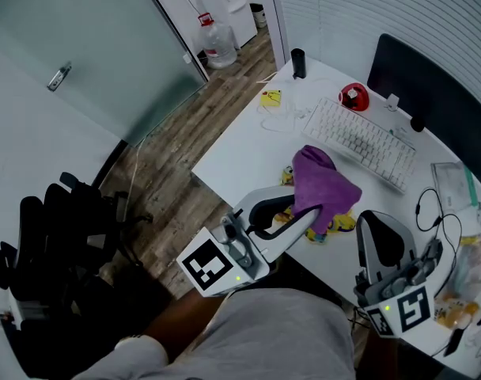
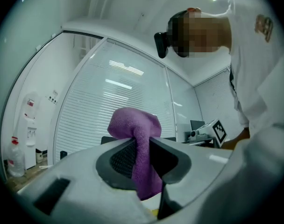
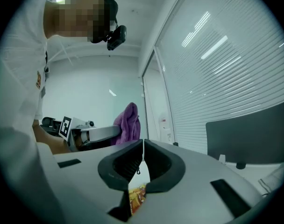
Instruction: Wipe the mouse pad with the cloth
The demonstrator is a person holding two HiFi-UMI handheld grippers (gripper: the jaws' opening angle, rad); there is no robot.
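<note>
Cloth (image 1: 323, 182) hangs clamped in level left gripper (image 1: 308, 216); right gripper (image 3: 142, 148) level, clenched empty.

White desk (image 1: 240, 153), and it's busy. A black cylinder (image 1: 298, 63) stands at the far left corner, with a small yellow item (image 1: 271, 98) just inside the left edge. The white keyboard (image 1: 359, 141) lies mid-surface, a red round object (image 1: 354, 97) beyond it, and the dark monitor (image 1: 430, 93) along the far edge. The colourful mouse pad (image 1: 341, 225) peeks out near the front edge. A black cable (image 1: 430, 212) loops at the right.
</note>
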